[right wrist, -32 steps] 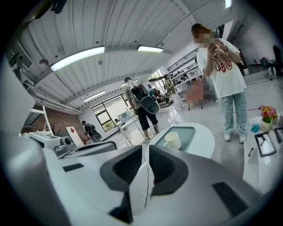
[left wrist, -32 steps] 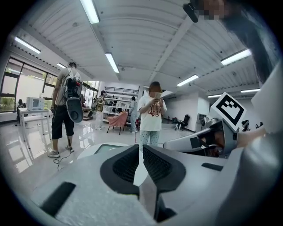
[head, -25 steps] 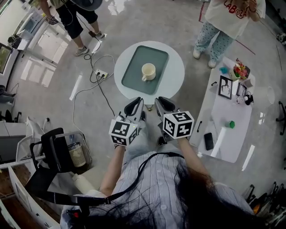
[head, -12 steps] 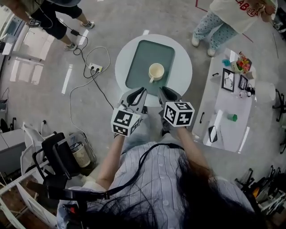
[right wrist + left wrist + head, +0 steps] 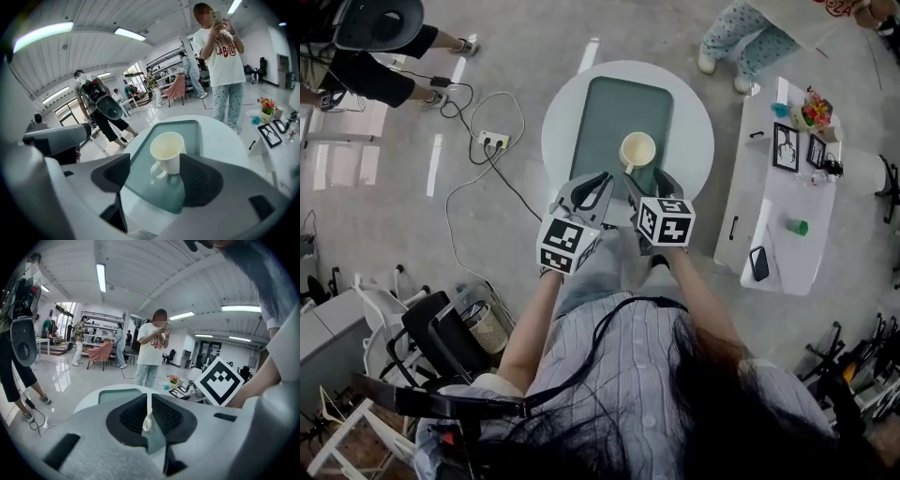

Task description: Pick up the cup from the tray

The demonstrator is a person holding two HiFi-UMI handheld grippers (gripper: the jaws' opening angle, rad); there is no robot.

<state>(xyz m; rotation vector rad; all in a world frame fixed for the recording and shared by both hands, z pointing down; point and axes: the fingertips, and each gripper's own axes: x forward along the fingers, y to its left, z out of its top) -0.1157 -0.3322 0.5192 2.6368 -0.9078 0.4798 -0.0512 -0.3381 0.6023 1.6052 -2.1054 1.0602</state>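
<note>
cup (image 5: pixel 167 152) upright on tray (image 5: pixel 605 112) | our right gripper (image 5: pixel 157 174) jaws, just opening, stand wide, cup between tips, ungripped | our left gripper (image 5: pixel 149 403) closed to a slit, empty

Round table (image 5: pixel 698 136); power strip (image 5: pixel 492 140), perhaps, nearby

cup: cream handled cup (image 5: pixel 637 150), upright, empty, on the tray's near half
tray: grey-green rectangular tray (image 5: pixel 607 105), flat on round white tabletop (image 5: pixel 696 122)

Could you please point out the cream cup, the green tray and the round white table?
Cream cup (image 5: pixel 172 161): right gripper view, side wall.
Green tray (image 5: pixel 609 122): head view, bare floor.
Round white table (image 5: pixel 694 131): head view, bare top.
</note>
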